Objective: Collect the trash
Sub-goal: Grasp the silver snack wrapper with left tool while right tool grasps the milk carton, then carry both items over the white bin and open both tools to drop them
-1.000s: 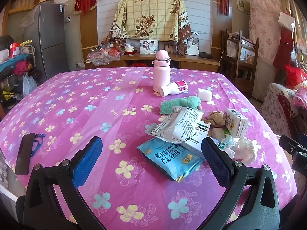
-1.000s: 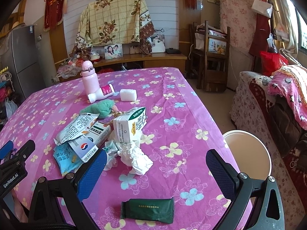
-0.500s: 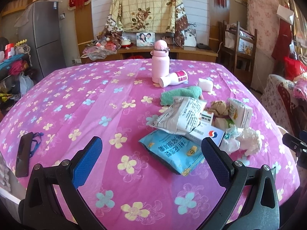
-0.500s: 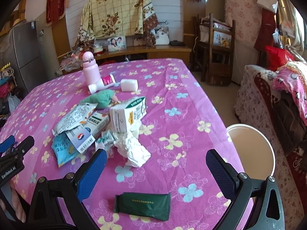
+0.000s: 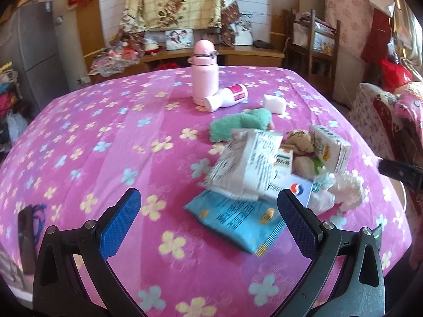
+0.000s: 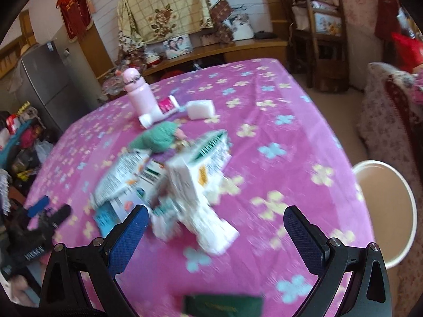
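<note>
I hold the left gripper [image 5: 208, 206] and right gripper [image 6: 214, 222] spread wide, empty, above the bench [image 5: 105, 132]. The trash pile [image 5: 264, 174] lies mid-bench. Risk: overlapping wrappers slide apart; crumpled tissue [image 6: 208, 224] tears free.

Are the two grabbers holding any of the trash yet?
No, nothing is held. The left gripper and the right gripper are both wide open above the tablecloth, and the trash pile lies untouched beyond them.
</note>
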`<state>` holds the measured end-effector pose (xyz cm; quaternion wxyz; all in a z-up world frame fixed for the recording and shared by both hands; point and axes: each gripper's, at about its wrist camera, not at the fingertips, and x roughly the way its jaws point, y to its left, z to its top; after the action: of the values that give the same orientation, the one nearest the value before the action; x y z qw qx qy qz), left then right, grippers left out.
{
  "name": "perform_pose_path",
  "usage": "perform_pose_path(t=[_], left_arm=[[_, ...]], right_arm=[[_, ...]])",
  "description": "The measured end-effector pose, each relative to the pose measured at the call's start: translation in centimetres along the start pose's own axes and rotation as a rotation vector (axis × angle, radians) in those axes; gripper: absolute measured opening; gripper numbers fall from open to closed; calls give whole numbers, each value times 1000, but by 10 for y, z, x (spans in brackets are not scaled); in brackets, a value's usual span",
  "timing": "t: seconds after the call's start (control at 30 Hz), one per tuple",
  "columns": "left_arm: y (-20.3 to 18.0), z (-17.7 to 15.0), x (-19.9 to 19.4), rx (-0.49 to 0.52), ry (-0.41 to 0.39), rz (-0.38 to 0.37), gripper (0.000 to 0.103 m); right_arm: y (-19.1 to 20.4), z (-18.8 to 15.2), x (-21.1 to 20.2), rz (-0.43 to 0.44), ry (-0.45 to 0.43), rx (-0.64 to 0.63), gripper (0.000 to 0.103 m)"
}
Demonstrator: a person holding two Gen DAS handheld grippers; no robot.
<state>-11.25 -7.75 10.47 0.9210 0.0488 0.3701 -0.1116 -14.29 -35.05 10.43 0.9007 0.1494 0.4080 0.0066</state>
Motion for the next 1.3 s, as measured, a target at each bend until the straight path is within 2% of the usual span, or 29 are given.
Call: perform_pose_path(t=[0.2, 0.4, 0.47, 0.53, 0.57, 0.6, 0.63, 0.67, 0.7, 0.77, 0.8, 0.9, 1.1, 1.3], left_arm=[[-18, 29, 33, 71, 40, -25, 103], [-33, 44, 75, 149, 116, -26, 102], [-34, 46, 85, 160, 139, -40, 103], [-35, 47, 92, 162, 150, -62, 102], [-35, 47, 95, 164, 157, -76, 100], [-36, 48, 97, 166, 161, -84, 89], [-36, 47, 100, 167, 172, -97, 81], [-35, 47, 103, 166, 191, -106, 62], [-33, 47, 106, 153, 221, -139, 42], [-29, 47, 108, 116, 232, -175, 34], [-24, 47, 108, 91, 238, -191, 31], [-15, 50, 101, 46, 240, -229, 24], [-16, 62, 62, 54, 171, -230, 24], [-44, 72, 29, 78, 130, -290, 24]], right_arm=[[3, 46, 46, 54, 91, 50, 102], [-1, 65, 93, 92, 204, 110, 102], [0, 66, 104, 104, 236, 113, 97], [3, 65, 114, 118, 273, 115, 84], [3, 63, 119, 129, 297, 125, 80], [3, 61, 123, 133, 311, 130, 67], [1, 58, 124, 131, 321, 134, 60], [0, 56, 124, 136, 321, 138, 56], [-1, 55, 123, 142, 315, 144, 47], [-5, 52, 118, 158, 308, 157, 42], [-6, 51, 114, 165, 296, 159, 38], [-9, 51, 99, 186, 261, 161, 38], [-15, 56, 61, 203, 171, 142, 38], [-39, 52, 26, 196, 111, 164, 38]])
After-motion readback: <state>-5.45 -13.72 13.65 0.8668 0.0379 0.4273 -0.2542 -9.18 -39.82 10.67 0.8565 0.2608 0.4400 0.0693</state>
